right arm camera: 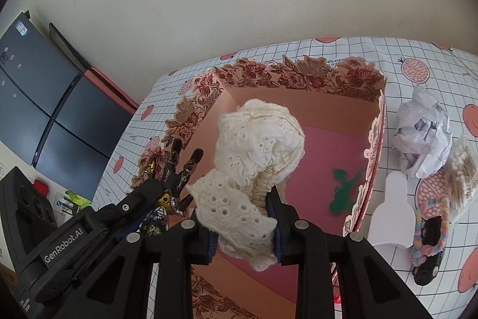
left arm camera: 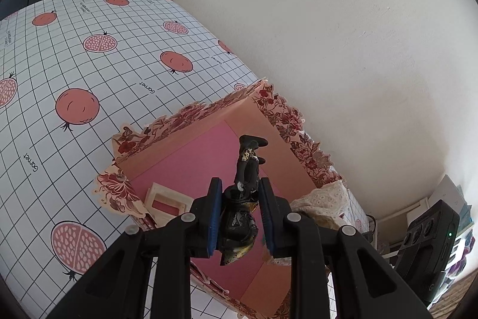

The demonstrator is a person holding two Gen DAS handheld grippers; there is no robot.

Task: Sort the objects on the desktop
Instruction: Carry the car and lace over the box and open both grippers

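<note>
A pink box with a red floral cut-out rim (left arm camera: 286,115) (right arm camera: 298,73) stands open on the gridded tablecloth. My left gripper (left arm camera: 241,217) is shut on a black and gold figurine (left arm camera: 248,169), which hangs over the box's pink floor. In the right wrist view that figurine (right arm camera: 176,172) shows at the left above the box rim. My right gripper (right arm camera: 242,229) is shut on a cream lace scrunchie (right arm camera: 257,145), held above the box. A small cream frame (left arm camera: 168,201) and a green cut-out shape (right arm camera: 343,190) lie inside the box.
Right of the box lie crumpled white paper (right arm camera: 424,133), a bag of cotton swabs (right arm camera: 461,172), a white card shape (right arm camera: 391,211), a pastel scrunchie (right arm camera: 430,229) and a black toy car (right arm camera: 427,268). A white wall rises behind the table. A dark cabinet (right arm camera: 44,109) stands at the left.
</note>
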